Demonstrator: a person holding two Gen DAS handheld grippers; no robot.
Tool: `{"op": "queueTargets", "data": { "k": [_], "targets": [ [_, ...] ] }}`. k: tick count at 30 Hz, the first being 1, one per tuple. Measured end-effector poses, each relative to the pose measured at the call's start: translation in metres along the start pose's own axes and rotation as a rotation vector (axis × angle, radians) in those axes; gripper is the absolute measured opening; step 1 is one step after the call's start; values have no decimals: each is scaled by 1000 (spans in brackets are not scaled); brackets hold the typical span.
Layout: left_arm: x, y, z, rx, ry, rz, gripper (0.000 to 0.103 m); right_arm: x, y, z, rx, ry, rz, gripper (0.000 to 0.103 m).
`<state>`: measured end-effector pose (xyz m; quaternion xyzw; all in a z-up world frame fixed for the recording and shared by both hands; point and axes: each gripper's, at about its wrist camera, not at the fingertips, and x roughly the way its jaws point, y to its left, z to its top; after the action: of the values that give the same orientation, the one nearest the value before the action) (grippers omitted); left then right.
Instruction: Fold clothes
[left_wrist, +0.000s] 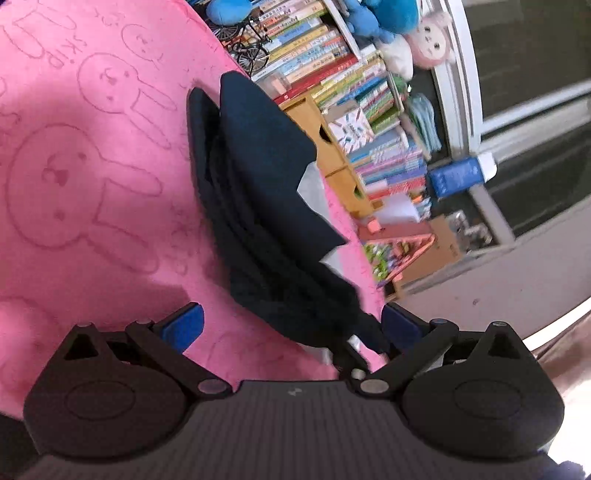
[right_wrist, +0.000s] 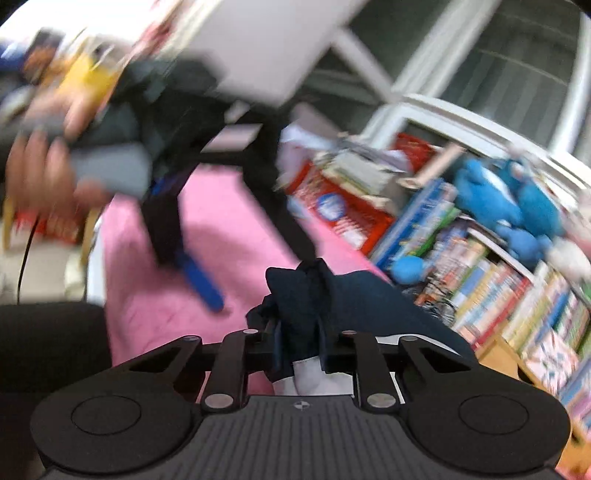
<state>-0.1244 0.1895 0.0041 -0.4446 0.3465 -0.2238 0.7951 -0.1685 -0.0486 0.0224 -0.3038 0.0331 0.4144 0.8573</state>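
Observation:
A dark navy garment (left_wrist: 266, 206) lies folded in layers on a pink blanket (left_wrist: 92, 166) printed with rabbits, and a white lining shows at its right edge. My left gripper (left_wrist: 291, 326) hovers open over the garment's near end, its blue pads wide apart; the cloth reaches toward the right pad without being pinched. In the right wrist view my right gripper (right_wrist: 301, 343) is shut on a bunched corner of the navy garment (right_wrist: 303, 295), with white fabric showing under the pads. One of the left gripper's blue fingers (right_wrist: 205, 282) appears blurred above the pink blanket (right_wrist: 147, 295).
Packed bookshelves (left_wrist: 369, 110) run along the blanket's far edge, with a wooden drawer box (left_wrist: 332, 147), a small bicycle model (left_wrist: 247, 48) and blue and pink plush toys (right_wrist: 509, 206). A window frame (left_wrist: 461, 92) lies beyond them. A person's hand (right_wrist: 33, 173) holds the left gripper.

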Motion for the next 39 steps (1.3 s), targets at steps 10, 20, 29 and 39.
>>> {"op": "queueTargets", "data": {
  "k": [10,20,29,39],
  "targets": [
    [32,1,15,-87,8,-150,93,-11,0,-9,-50,8,22,77],
    [12,-6,21,-48,-21,-173,93,47,34,-7,-370,55,-153,23],
    [26,14,51,-157,-53,-153,102,31,-20,9,-92,11,-211,15],
    [77,1,68,-26,-33,3,90,32,10,-4,-268,21,-86,15]
  ]
}}
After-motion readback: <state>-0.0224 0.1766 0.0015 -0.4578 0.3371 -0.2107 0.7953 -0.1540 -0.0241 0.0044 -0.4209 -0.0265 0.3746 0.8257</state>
